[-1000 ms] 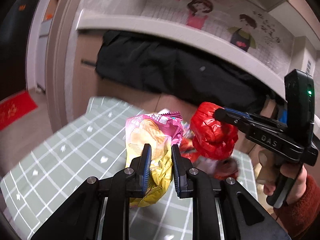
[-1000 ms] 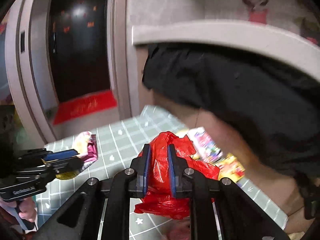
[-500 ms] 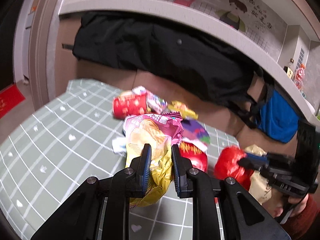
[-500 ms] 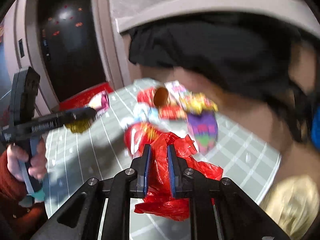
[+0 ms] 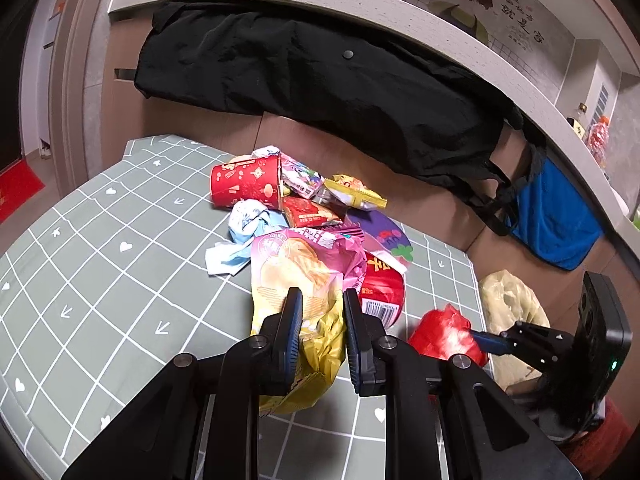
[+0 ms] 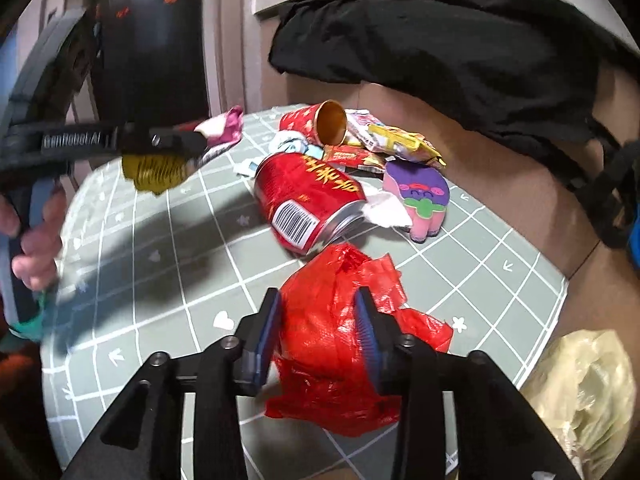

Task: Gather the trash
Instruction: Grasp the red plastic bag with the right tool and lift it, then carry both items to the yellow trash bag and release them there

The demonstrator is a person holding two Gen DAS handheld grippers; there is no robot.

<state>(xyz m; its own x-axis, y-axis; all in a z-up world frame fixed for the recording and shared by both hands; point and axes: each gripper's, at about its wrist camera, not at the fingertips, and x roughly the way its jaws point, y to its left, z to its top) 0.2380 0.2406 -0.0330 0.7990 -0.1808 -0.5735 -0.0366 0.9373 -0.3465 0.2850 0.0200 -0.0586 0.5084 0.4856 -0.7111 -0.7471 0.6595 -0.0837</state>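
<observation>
My left gripper is shut on a pink and yellow chip bag and holds it above the green checked table. It also shows in the right wrist view at the left. My right gripper has its jaws spread wider around a crumpled red plastic bag, still touching it, low over the table's right part. The red bag also shows in the left wrist view. A trash pile lies ahead: a red can, a red paper cup, wrappers and a purple carton.
A black jacket hangs over the brown bench behind the table. A pale yellow plastic bag sits off the table's right edge. A blue cloth hangs at the far right. A doorway with a red mat is at left.
Both grippers have swung down toward the table and the trash pile. The right jaws have widened around the red bag. The left grip on the chip bag is unchanged.
</observation>
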